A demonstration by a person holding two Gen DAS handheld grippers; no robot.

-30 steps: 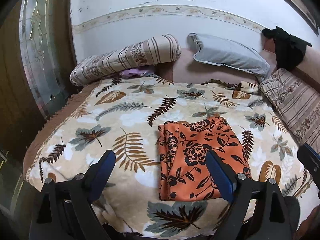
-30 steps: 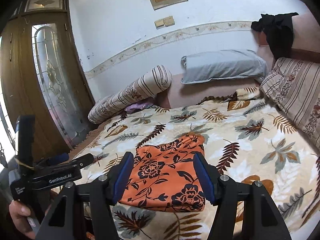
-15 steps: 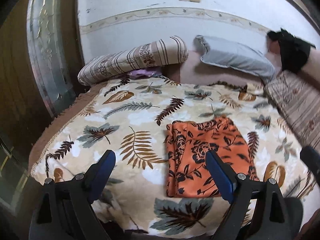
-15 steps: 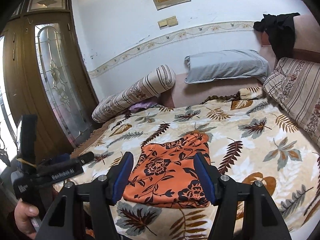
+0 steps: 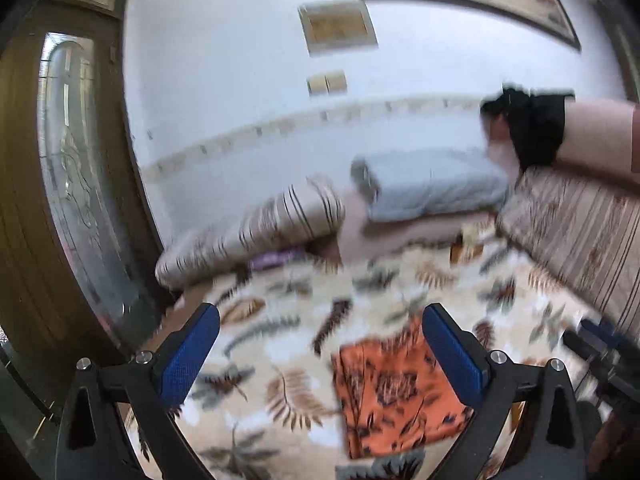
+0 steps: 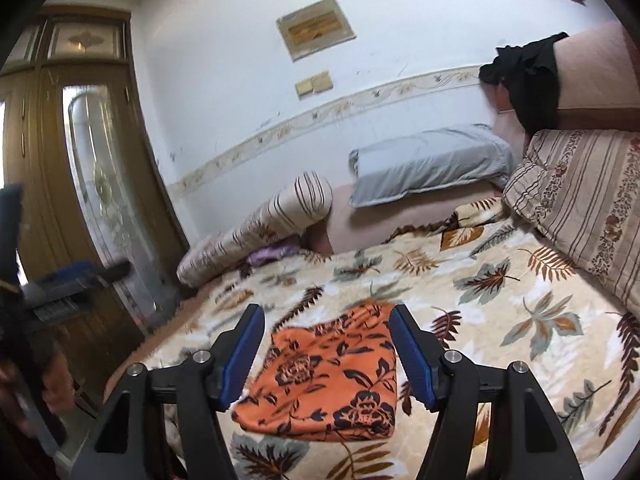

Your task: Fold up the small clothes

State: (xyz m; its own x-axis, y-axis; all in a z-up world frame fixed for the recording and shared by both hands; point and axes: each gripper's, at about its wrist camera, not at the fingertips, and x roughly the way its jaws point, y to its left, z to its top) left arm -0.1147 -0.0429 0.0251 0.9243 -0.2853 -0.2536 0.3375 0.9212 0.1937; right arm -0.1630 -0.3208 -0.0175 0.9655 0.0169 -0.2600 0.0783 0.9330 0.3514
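Here both claws [image 5: 320, 344] [image 6: 326, 344] gape, empty.

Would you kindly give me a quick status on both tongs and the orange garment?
Left tongs open, just widened, nothing between. Right tongs open, empty. Orange floral garment folded flat on the leaf-print blanket, untouched. Nothing in the way.

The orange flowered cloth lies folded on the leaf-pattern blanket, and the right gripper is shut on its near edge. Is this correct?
Not quite. The orange flowered cloth does lie folded on the leaf-pattern blanket, but the right gripper is not shut on it. In the right wrist view its jaws stand open, with the cloth lying flat on the blanket beyond them and no pad touching it.
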